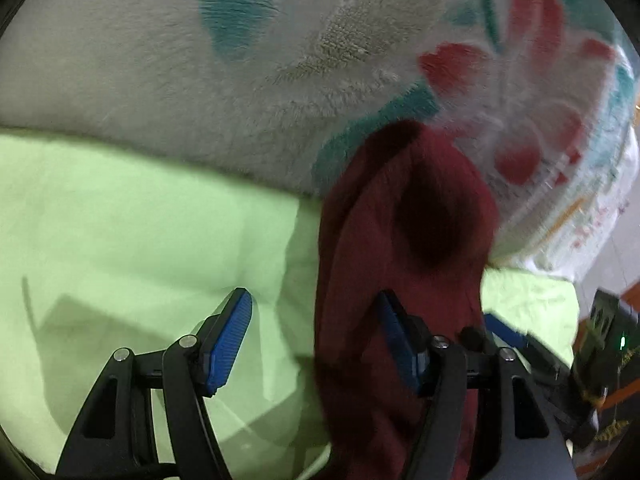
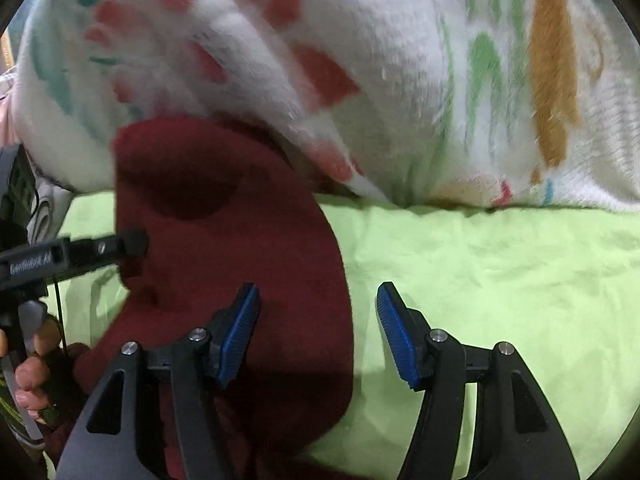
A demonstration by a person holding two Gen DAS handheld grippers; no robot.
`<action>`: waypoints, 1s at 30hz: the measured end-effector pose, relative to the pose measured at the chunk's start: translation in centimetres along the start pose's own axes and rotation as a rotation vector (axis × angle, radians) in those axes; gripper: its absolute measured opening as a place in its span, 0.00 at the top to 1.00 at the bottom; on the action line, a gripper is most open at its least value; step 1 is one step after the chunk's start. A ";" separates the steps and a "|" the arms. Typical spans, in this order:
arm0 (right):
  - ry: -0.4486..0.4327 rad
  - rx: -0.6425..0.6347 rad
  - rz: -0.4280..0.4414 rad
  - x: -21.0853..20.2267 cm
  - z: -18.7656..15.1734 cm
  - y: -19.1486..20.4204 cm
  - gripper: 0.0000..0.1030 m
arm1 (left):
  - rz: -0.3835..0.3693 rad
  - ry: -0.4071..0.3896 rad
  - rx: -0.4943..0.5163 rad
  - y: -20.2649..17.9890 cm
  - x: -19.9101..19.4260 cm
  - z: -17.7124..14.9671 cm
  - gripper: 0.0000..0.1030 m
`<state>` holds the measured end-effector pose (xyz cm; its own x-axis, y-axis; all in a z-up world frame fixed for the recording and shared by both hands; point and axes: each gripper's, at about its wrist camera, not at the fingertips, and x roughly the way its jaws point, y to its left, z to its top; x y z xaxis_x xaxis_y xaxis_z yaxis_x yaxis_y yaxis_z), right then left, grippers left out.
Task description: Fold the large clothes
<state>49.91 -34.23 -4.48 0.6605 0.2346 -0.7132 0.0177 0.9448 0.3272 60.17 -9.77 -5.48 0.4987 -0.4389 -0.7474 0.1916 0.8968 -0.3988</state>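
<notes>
The lower end of the maroon garment (image 1: 396,248) is running out of the bottom of both views, behind the gripper arms. The fluffy patterned blanket (image 2: 400,80) is smearing with motion blur and overflowing the top edges. A hand (image 2: 28,376) is being cut off at the left edge.
</notes>
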 end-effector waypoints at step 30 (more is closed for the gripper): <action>0.048 0.166 0.190 -15.4 -20.4 1.9 0.87 | -0.138 -0.075 0.337 -4.6 -22.7 -32.2 0.85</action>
<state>24.44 -31.35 -5.49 0.6272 0.4187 -0.6567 0.0221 0.8333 0.5524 20.71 -5.72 -3.79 0.5067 -0.5627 -0.6532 0.5225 0.8031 -0.2865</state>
